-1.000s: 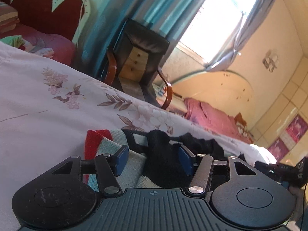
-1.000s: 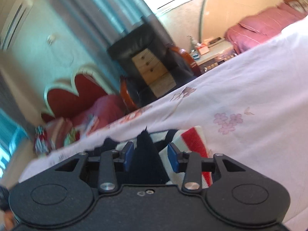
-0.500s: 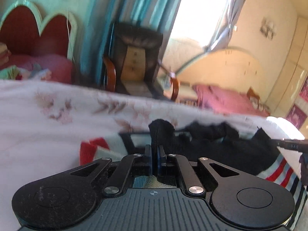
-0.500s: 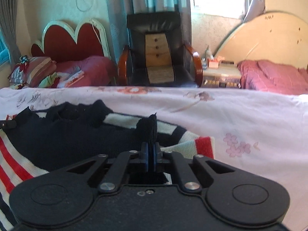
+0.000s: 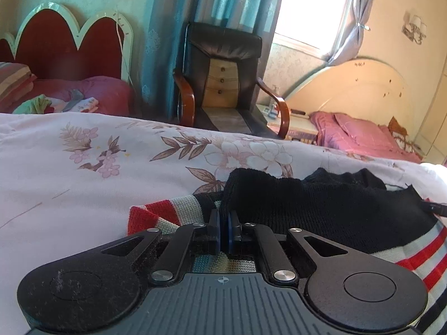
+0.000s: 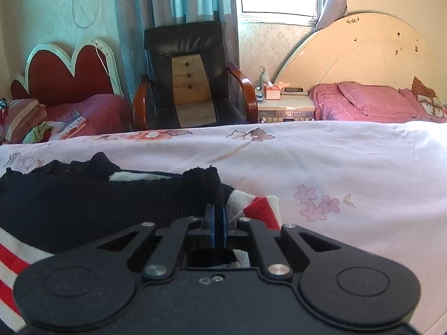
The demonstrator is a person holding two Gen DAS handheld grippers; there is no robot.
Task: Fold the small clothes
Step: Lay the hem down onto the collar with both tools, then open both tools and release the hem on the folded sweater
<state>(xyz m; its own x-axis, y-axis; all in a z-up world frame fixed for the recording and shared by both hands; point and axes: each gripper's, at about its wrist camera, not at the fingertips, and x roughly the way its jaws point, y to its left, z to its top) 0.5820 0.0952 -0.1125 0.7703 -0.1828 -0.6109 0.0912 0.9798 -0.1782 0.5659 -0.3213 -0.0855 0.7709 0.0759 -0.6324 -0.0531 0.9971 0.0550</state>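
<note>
Blown-out window — fisheye-warped edges

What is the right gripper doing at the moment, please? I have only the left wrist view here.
Observer: The right gripper pinches the sweater by an upstanding black fold. Its jaws are opening slightly, with the knit between the pads.
Operator: Thank you. What lies just beyond that gripper, on the side away from me?
Observer: A red and white striped cuff lies on the bedsheet, just to the right of the gripper in its own view.
Operator: And is any other garment past that cuff?
Observer: None shows there. To the right of the cuff the right wrist view has only the flower-printed bedsheet.
</note>
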